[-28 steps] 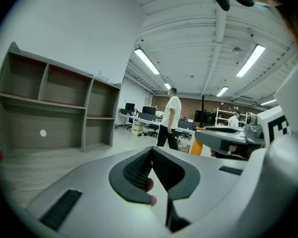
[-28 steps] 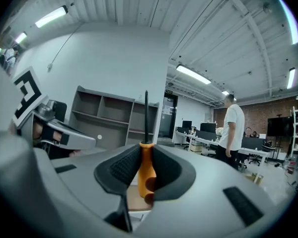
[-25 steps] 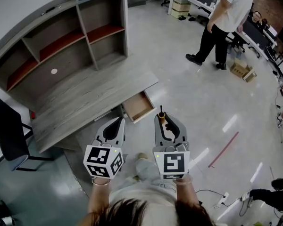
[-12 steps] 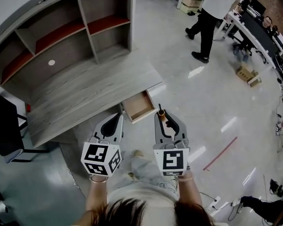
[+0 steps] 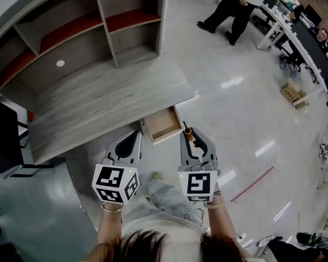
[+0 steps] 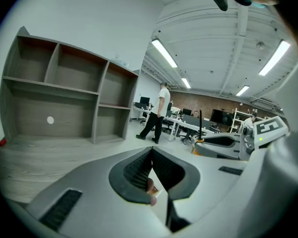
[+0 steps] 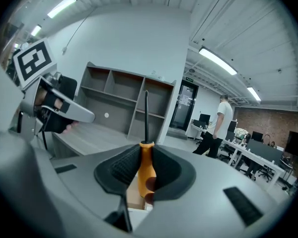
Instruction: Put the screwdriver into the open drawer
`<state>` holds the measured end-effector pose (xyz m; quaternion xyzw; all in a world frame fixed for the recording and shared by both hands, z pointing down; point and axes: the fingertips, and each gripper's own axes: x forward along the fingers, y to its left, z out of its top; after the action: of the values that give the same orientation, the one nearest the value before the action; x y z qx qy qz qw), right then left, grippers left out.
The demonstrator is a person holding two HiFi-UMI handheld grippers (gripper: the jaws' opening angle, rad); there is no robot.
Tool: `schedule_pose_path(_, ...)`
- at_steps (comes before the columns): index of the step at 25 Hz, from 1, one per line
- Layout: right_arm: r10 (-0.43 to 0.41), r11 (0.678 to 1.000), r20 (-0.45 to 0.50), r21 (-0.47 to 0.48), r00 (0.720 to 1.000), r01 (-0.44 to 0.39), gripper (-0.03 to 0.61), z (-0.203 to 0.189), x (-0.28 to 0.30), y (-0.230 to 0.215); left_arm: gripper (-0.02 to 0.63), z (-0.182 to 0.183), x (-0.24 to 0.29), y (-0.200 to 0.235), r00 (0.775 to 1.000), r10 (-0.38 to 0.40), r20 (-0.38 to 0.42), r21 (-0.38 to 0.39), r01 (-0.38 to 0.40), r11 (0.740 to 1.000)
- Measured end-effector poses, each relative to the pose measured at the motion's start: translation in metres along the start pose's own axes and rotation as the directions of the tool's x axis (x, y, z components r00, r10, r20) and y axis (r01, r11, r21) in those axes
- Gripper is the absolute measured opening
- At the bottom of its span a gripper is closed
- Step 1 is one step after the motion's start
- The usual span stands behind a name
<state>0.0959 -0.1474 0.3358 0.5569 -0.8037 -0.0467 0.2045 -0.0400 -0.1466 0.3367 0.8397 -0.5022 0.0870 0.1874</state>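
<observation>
Head view looks down on the open drawer (image 5: 161,123), pulled out from the front edge of the grey desk (image 5: 109,100), its wooden inside bare. Just short of the drawer's near right corner, the right gripper (image 5: 190,137) is clamped on the orange handle of the screwdriver (image 5: 187,131), whose dark shaft points toward the drawer. To the drawer's near left, the left gripper (image 5: 134,139) has its jaws pressed together on nothing. Right of the drawer lies wide glossy floor, with a red strip (image 5: 252,183) well off and a person (image 5: 229,7) far beyond, cut off at the top edge. Behind the drawer, past the desktop, the shelf unit (image 5: 71,31) closes that side; a dark chair (image 5: 1,141) far to the left is cut by the frame. Right gripper view shows the drawer only as a sliver of wood under the handle — the jaws hide the rest
</observation>
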Motion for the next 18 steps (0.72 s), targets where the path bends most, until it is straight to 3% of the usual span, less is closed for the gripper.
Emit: schedule_pose_path(18, 0.118, 0.989, -0.061, -0.084, 0.991, -0.123, 0.086, -0.052, 0.058, -0.003, 0.017, -0.02, 0.04, 0.015, 0.998, 0.058, -0.028, -0.039, -0.059, 0.998)
